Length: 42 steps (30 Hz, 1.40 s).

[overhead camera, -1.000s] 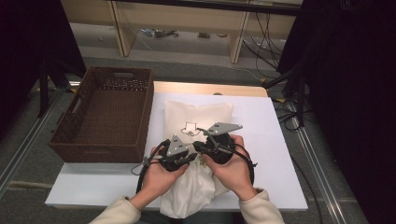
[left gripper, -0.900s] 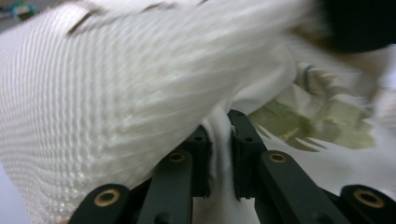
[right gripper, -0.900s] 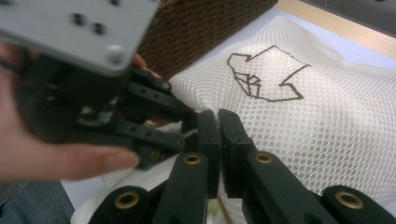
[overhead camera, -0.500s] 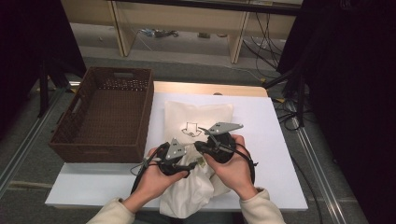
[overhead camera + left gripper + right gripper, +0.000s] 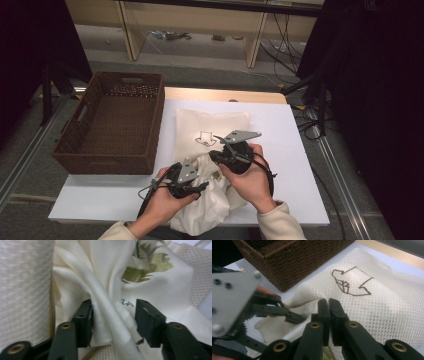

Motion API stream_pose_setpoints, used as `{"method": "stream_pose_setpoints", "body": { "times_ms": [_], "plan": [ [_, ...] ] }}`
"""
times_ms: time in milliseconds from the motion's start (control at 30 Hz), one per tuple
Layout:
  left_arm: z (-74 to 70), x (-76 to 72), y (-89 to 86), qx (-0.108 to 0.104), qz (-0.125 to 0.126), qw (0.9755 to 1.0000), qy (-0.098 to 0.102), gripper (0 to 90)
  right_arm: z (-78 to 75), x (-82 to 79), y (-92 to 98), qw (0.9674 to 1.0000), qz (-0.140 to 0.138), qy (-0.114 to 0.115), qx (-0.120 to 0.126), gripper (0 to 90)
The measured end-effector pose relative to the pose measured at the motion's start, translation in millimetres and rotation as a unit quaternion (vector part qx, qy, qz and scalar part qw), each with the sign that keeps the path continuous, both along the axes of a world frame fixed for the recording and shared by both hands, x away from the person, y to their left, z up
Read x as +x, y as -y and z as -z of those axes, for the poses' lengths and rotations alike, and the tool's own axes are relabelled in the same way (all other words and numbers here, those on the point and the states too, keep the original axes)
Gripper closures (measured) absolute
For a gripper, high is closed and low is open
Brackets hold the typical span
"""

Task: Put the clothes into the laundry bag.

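A white mesh bag (image 5: 212,122) with a dark arrow-shaped logo lies on the table, and a cream cloth (image 5: 210,210) printed with green leaves bunches at its near end. My right gripper (image 5: 215,156) is shut on the mesh bag's (image 5: 374,305) edge, jaws (image 5: 328,305) pressed together. My left gripper (image 5: 202,186) is just in front of it, over the cloth. Its jaws (image 5: 113,315) have just been closing around a raised fold of the cloth (image 5: 155,290). The fold touches one pad and is not pinched.
A brown wicker basket (image 5: 110,165) stands on the table's left side, close to the bag, its wall (image 5: 287,260) just beyond my left gripper. The white tabletop (image 5: 280,130) runs bare to the right of the bag.
My left gripper has slid a little toward the near edge and down over the cloth. The right gripper and the mesh bag have stayed put.
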<state>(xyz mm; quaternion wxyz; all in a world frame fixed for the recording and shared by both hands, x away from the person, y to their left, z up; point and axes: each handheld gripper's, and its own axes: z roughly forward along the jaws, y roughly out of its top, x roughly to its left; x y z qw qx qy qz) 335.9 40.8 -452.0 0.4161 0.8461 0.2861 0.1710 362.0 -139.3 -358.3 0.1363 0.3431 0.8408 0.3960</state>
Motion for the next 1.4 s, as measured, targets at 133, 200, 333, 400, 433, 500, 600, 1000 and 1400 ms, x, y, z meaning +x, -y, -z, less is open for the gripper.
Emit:
{"method": "stream_pose_setpoints", "body": {
  "times_ms": [133, 200, 333, 400, 433, 500, 600, 1000, 1400],
  "plan": [
    [1.9, 4.8, 5.8, 0.005, -0.004, 1.0000, -0.005, 70.0, 0.4, -1.6, -1.2, 0.9999, 0.004, -0.010, -0.001, 89.3],
    [1.7, 6.4, 8.0, 0.006, -0.002, 0.9999, -0.010, 75.4, 0.5, -2.2, -2.3, 0.9998, 0.011, -0.017, 0.001, 89.3],
    [-1.7, 6.7, 8.4, -0.007, -0.011, 0.9996, -0.025, 79.3, 3.0, -2.1, -4.5, 1.0000, 0.007, -0.005, 0.002, 89.3],
    [-5.2, 6.7, 7.4, -0.025, -0.016, 0.9993, -0.024, 79.8, 2.6, -3.1, -4.9, 0.9998, 0.014, -0.009, 0.003, 89.3],
    [-8.0, 7.5, 6.7, -0.028, -0.012, 0.9994, -0.017, 79.9, 2.6, -2.8, -5.1, 0.9999, 0.007, -0.012, 0.005, 89.3],
    [-13.2, 7.3, 7.3, -0.044, -0.018, 0.9988, -0.015, 80.2, 1.0, -2.9, -3.7, 1.0000, 0.003, -0.004, -0.005, 89.3],
    [-21.2, 10.2, 8.3, -0.062, -0.030, 0.9976, -0.002, 80.3, -1.9, -4.1, -3.5, 1.0000, 0.000, 0.001, -0.002, 89.3],
    [-12.5, 29.6, 7.3, -0.046, -0.043, 0.9979, 0.010, 75.9, 1.5, -2.7, -3.5, 0.9998, 0.002, -0.018, 0.004, 89.4],
    [-24.2, -7.2, -10.8, -0.031, 0.000, 0.9995, -0.004, 32.7, -0.3, -0.4, 0.1, 1.0000, 0.000, -0.005, 0.000, 89.3]
  ]
}}
